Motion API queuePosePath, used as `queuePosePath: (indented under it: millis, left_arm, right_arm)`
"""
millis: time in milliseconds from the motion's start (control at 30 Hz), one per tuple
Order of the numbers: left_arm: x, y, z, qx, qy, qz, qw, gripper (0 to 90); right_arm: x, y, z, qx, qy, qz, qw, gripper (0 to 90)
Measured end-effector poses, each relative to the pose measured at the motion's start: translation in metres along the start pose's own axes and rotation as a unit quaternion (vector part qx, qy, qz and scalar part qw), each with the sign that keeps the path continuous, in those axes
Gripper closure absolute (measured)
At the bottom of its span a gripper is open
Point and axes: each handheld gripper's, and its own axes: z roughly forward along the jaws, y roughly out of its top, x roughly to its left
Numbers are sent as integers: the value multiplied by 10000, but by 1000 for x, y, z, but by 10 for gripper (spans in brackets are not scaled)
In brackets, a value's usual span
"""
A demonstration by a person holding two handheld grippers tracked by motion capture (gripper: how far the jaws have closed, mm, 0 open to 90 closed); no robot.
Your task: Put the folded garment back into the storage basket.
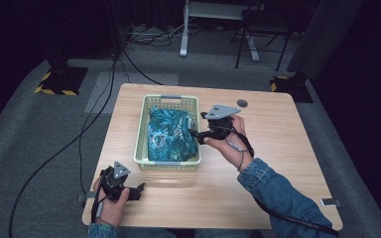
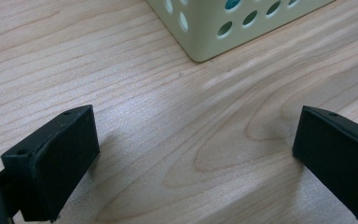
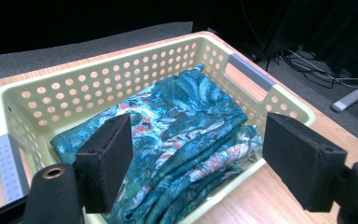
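Observation:
A pale green perforated basket (image 1: 141, 134) stands on the wooden table (image 1: 278, 148), left of centre. A folded teal patterned cloth (image 1: 168, 131) lies inside it. My right gripper (image 1: 194, 135) hovers at the basket's right rim, pointing in over the cloth. In the right gripper view its jaws (image 3: 196, 154) stand open above the cloth (image 3: 186, 121) and the basket (image 3: 98, 58), with nothing between the pads. My left gripper (image 1: 140, 191) rests near the table's front left edge. Its jaws (image 2: 196, 154) are open over bare wood, and the basket's corner (image 2: 205, 32) lies just ahead.
A small dark disc (image 1: 242, 103) lies on the table behind the right hand. A grey tab (image 1: 329, 202) sits at the table's front right edge. Cables (image 1: 87, 129) run over the carpet at the left. Desk and chair legs (image 1: 248, 44) stand beyond the table.

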Motion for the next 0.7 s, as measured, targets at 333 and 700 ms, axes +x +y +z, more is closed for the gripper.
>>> queuePosePath:
  millis: [333,700]
  left_arm:
    - [0,0,0,-3,0,-7,10000,1]
    - [0,0,0,-4,0,-7,10000,1]
  right_arm:
    - [-7,-3,-22,-37,-52,7,10000,238]
    - [-14,-8,-40,-80,-106,59,9999,229]
